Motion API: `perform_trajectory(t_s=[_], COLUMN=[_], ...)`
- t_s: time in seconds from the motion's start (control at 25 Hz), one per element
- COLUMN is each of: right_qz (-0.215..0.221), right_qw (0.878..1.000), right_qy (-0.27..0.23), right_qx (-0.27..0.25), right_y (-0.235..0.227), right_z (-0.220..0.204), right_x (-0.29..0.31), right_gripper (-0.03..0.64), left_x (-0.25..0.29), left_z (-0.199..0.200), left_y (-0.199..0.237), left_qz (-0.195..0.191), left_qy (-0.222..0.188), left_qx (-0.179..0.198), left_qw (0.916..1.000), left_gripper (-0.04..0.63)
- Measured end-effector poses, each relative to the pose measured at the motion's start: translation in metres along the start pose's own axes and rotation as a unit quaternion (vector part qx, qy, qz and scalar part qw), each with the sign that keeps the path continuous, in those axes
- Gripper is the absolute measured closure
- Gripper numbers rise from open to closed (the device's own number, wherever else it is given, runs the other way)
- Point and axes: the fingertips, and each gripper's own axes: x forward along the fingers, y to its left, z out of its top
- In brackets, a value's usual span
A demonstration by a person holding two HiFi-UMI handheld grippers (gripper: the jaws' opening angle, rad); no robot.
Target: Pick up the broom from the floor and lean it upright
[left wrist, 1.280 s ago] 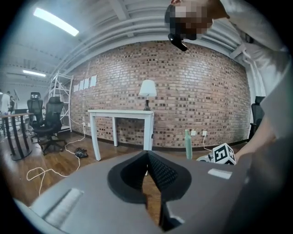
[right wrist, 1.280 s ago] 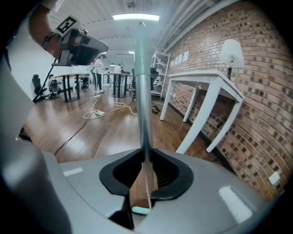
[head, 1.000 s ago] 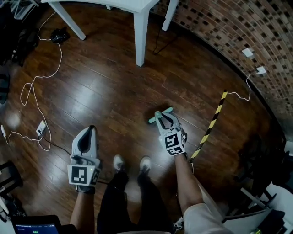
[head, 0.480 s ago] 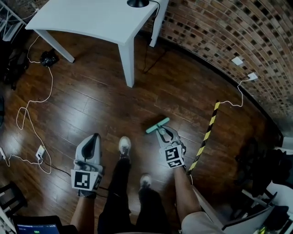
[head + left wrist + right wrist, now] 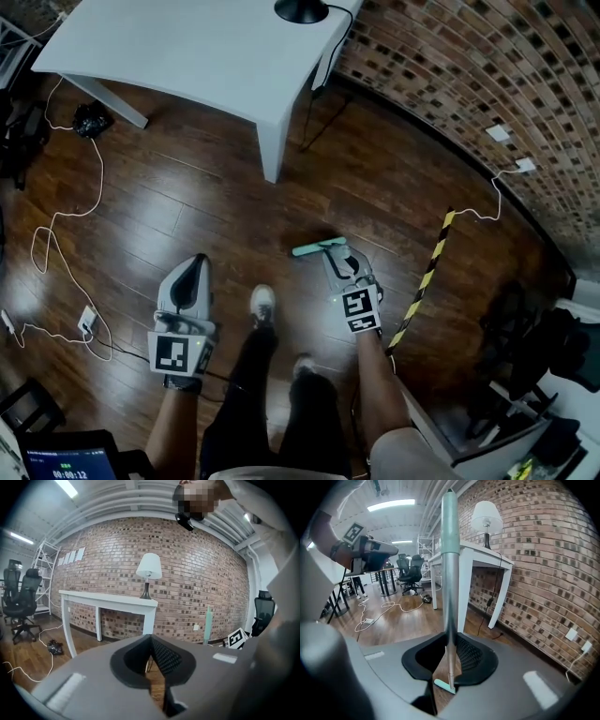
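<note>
The broom stands upright in my right gripper point(image 5: 337, 258), which is shut on its thin metal pole. In the head view only the teal broom head point(image 5: 319, 248) shows, close to the wooden floor just beyond the jaws. The right gripper view has the pole point(image 5: 450, 573) rising straight up between the pads to a teal grip, with the head point(image 5: 444, 685) below the jaws. My left gripper point(image 5: 190, 270) hangs at the left beside the person's legs, shut and holding nothing. In the left gripper view point(image 5: 151, 660) the broom's teal grip point(image 5: 208, 623) shows far right.
A white table point(image 5: 206, 56) with a black-footed lamp point(image 5: 302, 9) stands ahead against the curved brick wall point(image 5: 469, 66). A yellow-black striped strip point(image 5: 427, 272) lies on the floor at right. White cables point(image 5: 66, 216) trail at left. Office chairs point(image 5: 18, 602) stand far left.
The person has stepped toward the table, which now fills more of the head view. Both grippers came along, and the broom head has swung from slanted to nearly level across the picture.
</note>
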Motion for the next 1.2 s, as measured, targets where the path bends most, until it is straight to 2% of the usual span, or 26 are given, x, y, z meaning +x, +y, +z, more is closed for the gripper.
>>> perform_trajectory(t_s=[0.2,0.48,0.72,0.92,1.2], right_qz=[0.003,0.028,0.073,0.118,0.142], right_qw=[1.000,0.999,0.997,0.989,0.986], right_qy=[-0.004,-0.015,-0.014,-0.004,-0.009], right_qx=[-0.002,-0.010,-0.028,-0.088,-0.090], right_y=[-0.009,-0.020,-0.032,-0.041,-0.060], right_z=[0.022,0.043,0.056,0.057,0.069], right_x=[0.024,0.060,0.086,0.108,0.136], right_gripper=[0.528,0.528,0.528,0.528,0.527], left_x=[0.035,0.075,0.087,0.091,0.094], left_z=[0.005,0.027,0.032,0.024,0.015], left_y=[-0.002,-0.006,-0.003,-0.008,-0.007], left_qz=[-0.023,-0.040,-0.005,0.021,0.050], left_qy=[0.010,-0.019,-0.005,0.005,0.016], left_qx=[0.004,0.021,0.011,0.010,0.017], left_qw=[0.9997,0.9988,0.9999,0.9997,0.9985], left_gripper=[0.594,0.594,0.594,0.594,0.594])
